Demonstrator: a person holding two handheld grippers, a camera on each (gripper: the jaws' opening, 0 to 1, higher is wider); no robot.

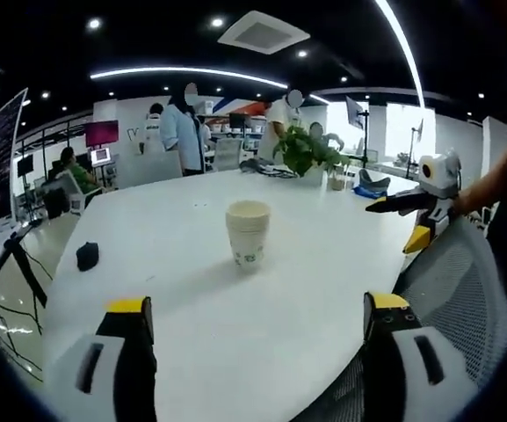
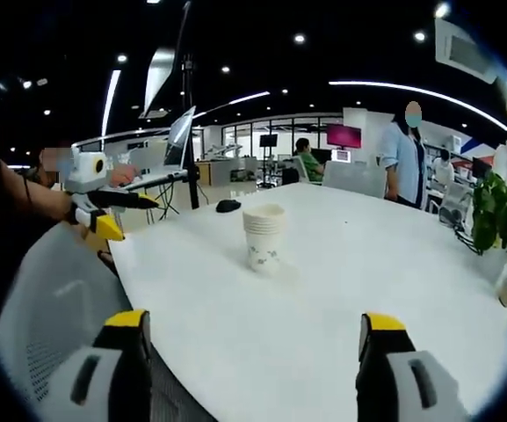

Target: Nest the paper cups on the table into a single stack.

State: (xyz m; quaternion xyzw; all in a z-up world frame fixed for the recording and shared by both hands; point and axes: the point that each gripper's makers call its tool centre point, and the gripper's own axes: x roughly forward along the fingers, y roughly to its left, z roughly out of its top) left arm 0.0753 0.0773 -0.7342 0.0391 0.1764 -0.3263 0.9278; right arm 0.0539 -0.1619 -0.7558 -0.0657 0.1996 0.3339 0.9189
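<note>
One nested stack of paper cups (image 1: 248, 231) stands upright near the middle of the white table (image 1: 191, 299); the right gripper view has the same stack of cups (image 2: 264, 236) on the table (image 2: 323, 299). My left gripper (image 1: 257, 321) is open at the table's near edge, well short of the stack, nothing between its jaws. My right gripper (image 2: 253, 330) is open too, back from the stack and empty. In the left gripper view the right gripper (image 1: 402, 220) comes in from the right; in the right gripper view the left gripper (image 2: 117, 211) enters from the left.
A small black object (image 1: 87, 255) lies at the table's left side, seen as the black object (image 2: 228, 206) at the far end. A potted plant (image 1: 306, 151) stands at the far edge. A mesh chair back (image 1: 464, 290) is beside me. Several people stand behind the table.
</note>
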